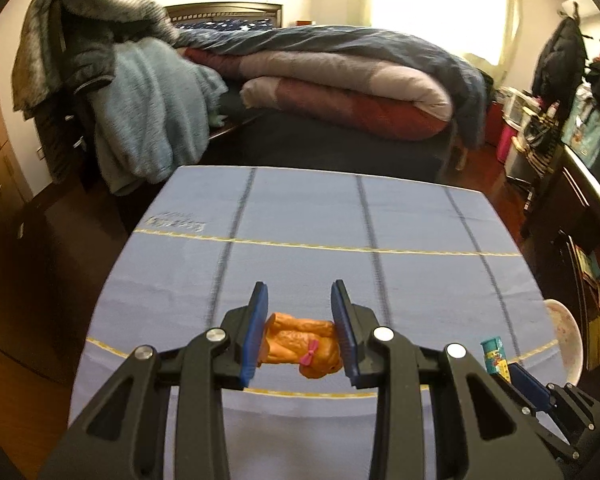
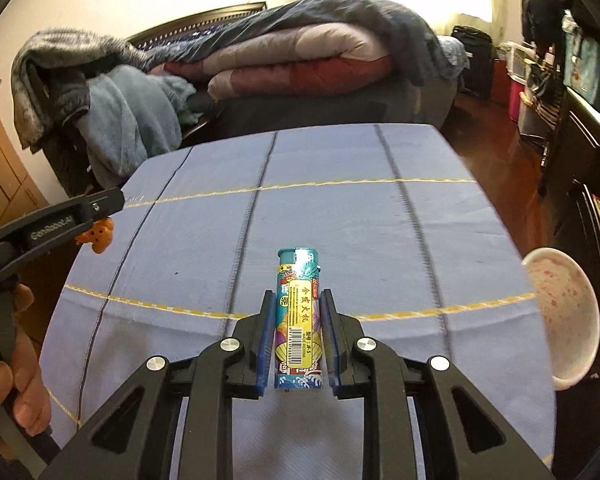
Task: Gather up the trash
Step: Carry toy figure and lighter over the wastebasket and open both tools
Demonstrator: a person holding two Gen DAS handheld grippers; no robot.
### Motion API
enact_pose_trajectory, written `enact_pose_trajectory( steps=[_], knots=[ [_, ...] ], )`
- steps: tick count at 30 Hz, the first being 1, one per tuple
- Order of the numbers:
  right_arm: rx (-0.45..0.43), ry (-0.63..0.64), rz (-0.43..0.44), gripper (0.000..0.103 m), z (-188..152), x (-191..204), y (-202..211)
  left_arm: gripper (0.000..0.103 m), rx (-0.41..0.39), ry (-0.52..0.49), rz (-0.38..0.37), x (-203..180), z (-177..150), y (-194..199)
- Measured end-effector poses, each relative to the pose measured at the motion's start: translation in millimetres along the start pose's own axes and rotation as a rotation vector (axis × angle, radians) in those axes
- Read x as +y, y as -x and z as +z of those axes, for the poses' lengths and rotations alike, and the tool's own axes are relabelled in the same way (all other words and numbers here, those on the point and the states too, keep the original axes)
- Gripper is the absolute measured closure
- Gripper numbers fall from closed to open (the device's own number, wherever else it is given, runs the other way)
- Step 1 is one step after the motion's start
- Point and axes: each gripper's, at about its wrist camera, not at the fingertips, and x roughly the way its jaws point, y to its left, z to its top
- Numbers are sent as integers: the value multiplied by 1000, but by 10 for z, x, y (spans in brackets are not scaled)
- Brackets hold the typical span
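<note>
A white bowl speckled pink (image 2: 562,320) sits at the right edge of the worktop (image 2: 340,220), its inside showing nothing but the speckles. The left gripper (image 1: 300,332) fingers are clamped on an orange plastic toy figure with a pink bow (image 1: 304,344); the right gripper (image 2: 296,340) fingers pinch a teal printed lighter (image 2: 299,320), both above the blue checked cloth. Behind stands a bed heaped with quilts (image 1: 340,80)
</note>
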Motion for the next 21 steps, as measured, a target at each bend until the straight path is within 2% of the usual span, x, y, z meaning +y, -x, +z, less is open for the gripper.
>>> enact_pose_trajectory(
  steps=[14,21],
  knots=[
    [-76,-148,-81,81,-133,-1026,521,69,-18,-130,-109,-1054,-28,154],
    [-94,-179,-96,81,-176,-1302,626,69,-22,-188,-125,-1404,-68,199]
  ],
)
